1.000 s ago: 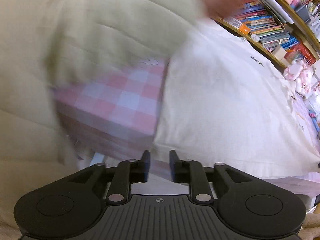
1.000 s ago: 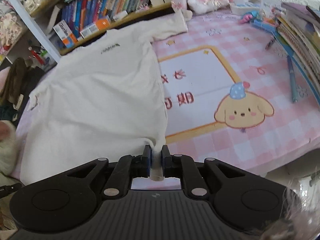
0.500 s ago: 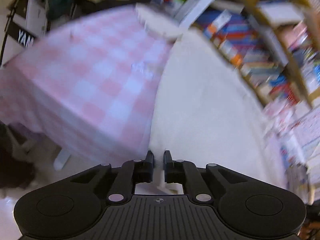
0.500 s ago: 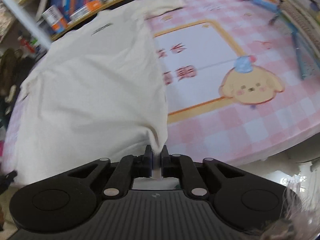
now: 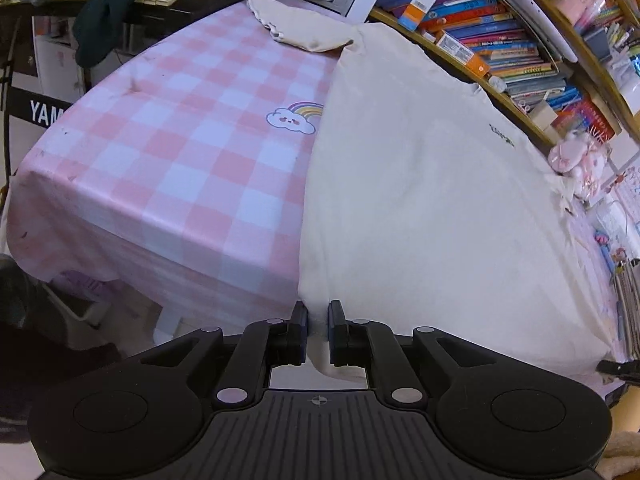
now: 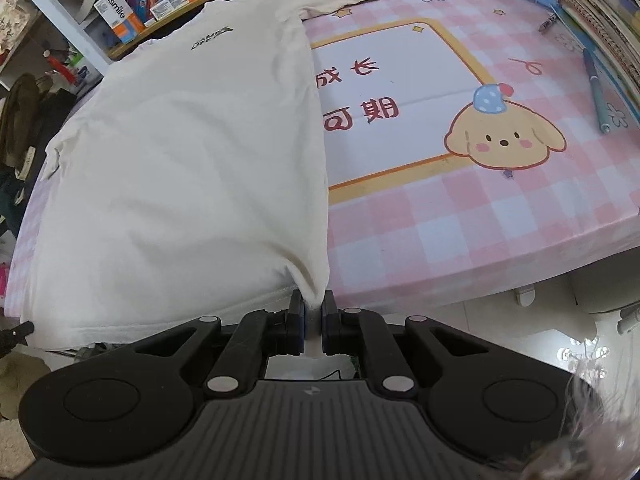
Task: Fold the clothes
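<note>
The left gripper (image 5: 318, 320) clamps the T-shirt (image 5: 420, 200) hem corner. The right gripper (image 6: 313, 312) clamps the opposite corner. The shirt lies flat on the tablecloth (image 6: 460, 216).

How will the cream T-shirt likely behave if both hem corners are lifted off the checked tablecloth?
Probably floppy: the cream T-shirt puckers where the right hand-held gripper pinches it. Likely light, since thin cloth fits the left hand-held gripper. It may sag and drag across the tablecloth.
</note>
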Available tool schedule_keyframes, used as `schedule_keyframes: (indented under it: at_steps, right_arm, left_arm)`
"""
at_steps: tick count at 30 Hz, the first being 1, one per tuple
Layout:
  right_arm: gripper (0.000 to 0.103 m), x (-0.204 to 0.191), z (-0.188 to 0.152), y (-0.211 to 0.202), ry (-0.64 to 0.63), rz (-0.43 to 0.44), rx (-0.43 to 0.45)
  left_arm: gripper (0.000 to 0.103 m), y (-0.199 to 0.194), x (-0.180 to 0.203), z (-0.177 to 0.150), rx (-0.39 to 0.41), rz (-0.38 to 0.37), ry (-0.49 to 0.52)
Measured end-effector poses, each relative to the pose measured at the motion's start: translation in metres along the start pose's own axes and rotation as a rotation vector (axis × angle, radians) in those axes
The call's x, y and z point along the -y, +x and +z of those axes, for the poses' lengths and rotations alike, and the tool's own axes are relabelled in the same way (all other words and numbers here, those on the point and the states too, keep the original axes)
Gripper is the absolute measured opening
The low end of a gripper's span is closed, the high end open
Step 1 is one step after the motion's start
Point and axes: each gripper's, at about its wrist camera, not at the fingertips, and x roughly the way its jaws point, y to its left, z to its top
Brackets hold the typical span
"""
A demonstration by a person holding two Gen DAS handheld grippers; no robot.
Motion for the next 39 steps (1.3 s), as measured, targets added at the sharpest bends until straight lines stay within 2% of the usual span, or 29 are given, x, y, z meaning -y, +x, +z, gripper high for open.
schedule_keyframes:
  at_steps: [3, 6, 7, 8, 11, 13, 16, 19, 20, 29, 32, 34, 39]
  right_arm:
    - [0.009, -0.003, -0.001, 0.001, -0.015, -0.006, -0.005]
    - [0.020, -0.004, 0.001, -0.004, -0.039, -0.028, -0.019]
    - [0.031, -0.007, 0.004, -0.006, -0.049, -0.031, -0.007]
    - [0.036, -0.010, 0.007, -0.008, -0.060, -0.033, 0.006]
    - [0.038, -0.017, 0.017, -0.013, -0.091, -0.039, 0.043]
    - [0.038, -0.023, 0.023, -0.017, -0.112, -0.044, 0.067]
    - [0.040, -0.030, 0.033, -0.023, -0.143, -0.050, 0.104]
    - [0.052, -0.038, 0.042, -0.029, -0.175, -0.057, 0.141]
    - [0.053, -0.041, 0.046, -0.031, -0.185, -0.059, 0.153]
    - [0.053, -0.025, 0.102, 0.004, -0.147, -0.050, 0.167]
    - [0.053, -0.018, 0.121, 0.017, -0.131, -0.046, 0.169]
    - [0.053, -0.013, 0.134, 0.025, -0.120, -0.043, 0.170]
    - [0.053, 0.011, 0.177, 0.049, -0.071, -0.028, 0.162]
  left_arm:
    - [0.019, -0.005, 0.000, 0.002, -0.025, 0.013, 0.025]
    - [0.036, -0.017, 0.005, 0.004, -0.034, 0.034, 0.089]
    - [0.043, -0.024, 0.008, 0.006, -0.013, 0.043, 0.122]
    - [0.046, -0.031, 0.011, 0.009, 0.018, 0.054, 0.154]
    - [0.054, -0.045, 0.023, 0.023, 0.110, 0.058, 0.210]
    - [0.064, -0.045, 0.034, 0.034, 0.151, 0.032, 0.232]
    - [0.069, -0.031, 0.053, 0.043, 0.164, 0.031, 0.267]
    - [0.072, -0.015, 0.072, 0.050, 0.167, 0.036, 0.299]
    - [0.073, -0.008, 0.077, 0.050, 0.155, 0.037, 0.303]
    - [0.076, 0.058, 0.115, 0.048, 0.052, 0.038, 0.343]
    - [0.077, 0.075, 0.128, 0.050, 0.041, 0.081, 0.332]
    - [0.085, 0.084, 0.138, 0.051, 0.041, 0.111, 0.324]
    - [0.093, 0.100, 0.160, 0.054, 0.009, 0.187, 0.337]
